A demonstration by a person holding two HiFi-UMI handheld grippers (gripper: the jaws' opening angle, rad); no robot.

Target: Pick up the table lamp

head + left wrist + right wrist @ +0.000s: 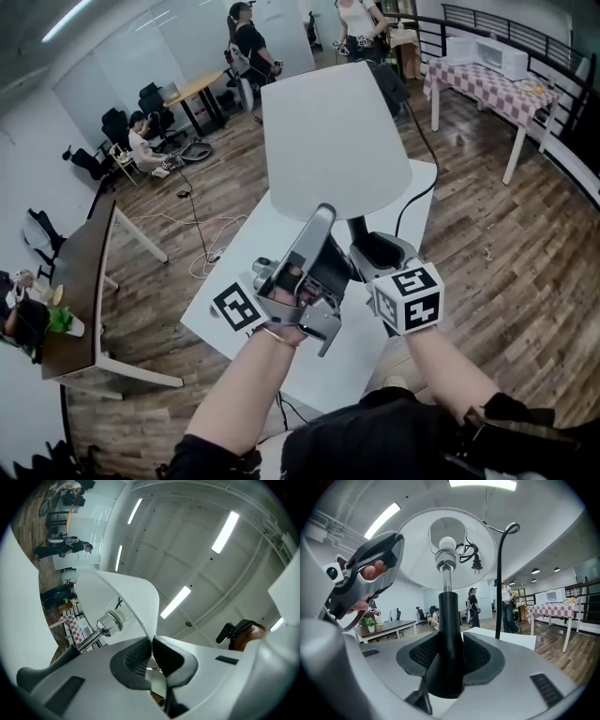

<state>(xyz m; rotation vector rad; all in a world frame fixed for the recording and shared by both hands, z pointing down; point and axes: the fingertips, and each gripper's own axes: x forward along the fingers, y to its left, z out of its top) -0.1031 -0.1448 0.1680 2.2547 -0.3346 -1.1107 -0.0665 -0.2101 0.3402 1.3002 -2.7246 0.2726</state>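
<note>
Table (419,192) stood below. Lamp (333,141) hung above table, apparently lifted clear. Shade (126,597) rim was pinched in left tongs (152,644); stem (450,616) was clamped in right tongs (450,656). Step judged: lift. Next needed: lamp upright, cord (501,573) clear of table.

This is an open-plan office or shared workroom. A white table (246,246) stands mid-room on a wood-plank floor (487,244). Left of it is a dark brown desk (80,272) with a small potted plant (58,321) on it. Loose cables (197,230) trail over the floor just beside the white table's left edge. Beyond it, toward the far white wall, black office chairs (150,98) gather by a pale wooden table (194,87). A seated person (142,141) is there, and a standing person (248,42) farther back. Beyond it to the right, a table with a checked cloth (483,86) carries a white microwave (500,56) beside a black railing (525,33). Long strip lights (226,531) run overhead.
</note>
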